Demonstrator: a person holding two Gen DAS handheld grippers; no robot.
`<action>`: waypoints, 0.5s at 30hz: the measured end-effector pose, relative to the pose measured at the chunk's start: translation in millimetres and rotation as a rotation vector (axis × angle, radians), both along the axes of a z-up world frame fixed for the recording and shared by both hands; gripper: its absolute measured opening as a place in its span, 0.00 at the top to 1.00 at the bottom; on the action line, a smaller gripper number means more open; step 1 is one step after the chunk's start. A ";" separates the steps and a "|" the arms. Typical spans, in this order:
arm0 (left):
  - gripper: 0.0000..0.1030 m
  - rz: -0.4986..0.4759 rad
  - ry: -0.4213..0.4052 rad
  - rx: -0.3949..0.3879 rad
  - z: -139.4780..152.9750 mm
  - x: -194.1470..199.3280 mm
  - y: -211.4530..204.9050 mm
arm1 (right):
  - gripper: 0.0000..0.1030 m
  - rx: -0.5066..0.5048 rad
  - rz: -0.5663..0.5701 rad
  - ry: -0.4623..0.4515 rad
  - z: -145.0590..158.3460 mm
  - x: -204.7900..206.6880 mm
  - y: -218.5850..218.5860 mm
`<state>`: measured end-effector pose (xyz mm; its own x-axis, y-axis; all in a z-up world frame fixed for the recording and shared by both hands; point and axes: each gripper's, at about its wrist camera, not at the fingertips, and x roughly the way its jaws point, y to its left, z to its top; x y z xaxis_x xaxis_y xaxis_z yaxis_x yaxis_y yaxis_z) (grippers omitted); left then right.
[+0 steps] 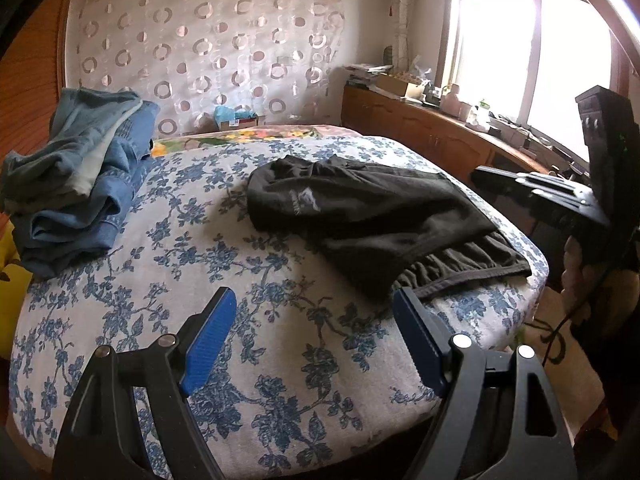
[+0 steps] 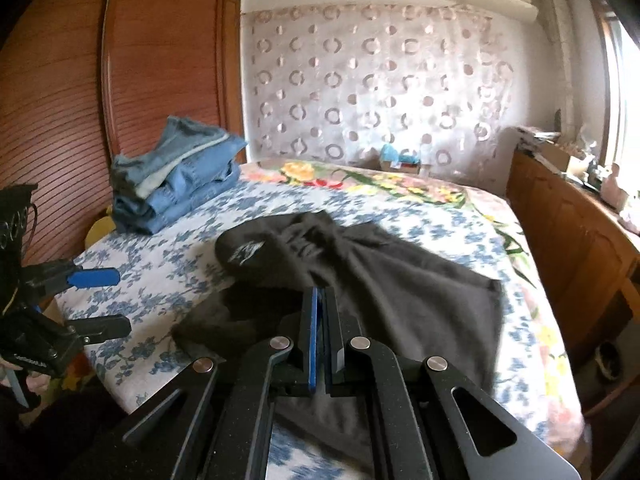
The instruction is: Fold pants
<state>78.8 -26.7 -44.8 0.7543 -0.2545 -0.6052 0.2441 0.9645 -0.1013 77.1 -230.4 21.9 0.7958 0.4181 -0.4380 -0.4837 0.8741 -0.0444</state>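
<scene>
Near edge of bed [image 1: 200,240]: left gripper [image 1: 314,296] hovers over bare cover, fingers spread wide, nothing between them.
Right gripper [image 2: 320,292]: fingers pressed shut, no cloth seen pinched, raised beside the right edge.
Pants [image 1: 360,208]: black, lying across the bed's right half, waistband [image 1: 472,268] right by the near right corner, far end rumpled.
Slip risk: a tug toward that corner could drag the waistband off the bed.
Grip risk: shut fingers would only shove cloth and bunch it; they need to open first.
Crease risk: folding over the rumpled end locks wrinkles in.
Far left corner: jeans [image 1: 80,184] stacked, well apart.
</scene>
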 end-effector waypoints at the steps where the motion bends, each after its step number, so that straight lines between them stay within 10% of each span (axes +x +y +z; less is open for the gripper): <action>1: 0.21 -0.002 0.000 -0.001 0.5 1.0 -1.0 | 0.98 0.001 -0.008 -0.005 1.6 -0.7 -4.2; 15: 0.21 -0.045 0.005 0.035 0.7 23.9 -28.7 | 0.88 0.059 -0.020 0.072 -18.6 0.7 -10.6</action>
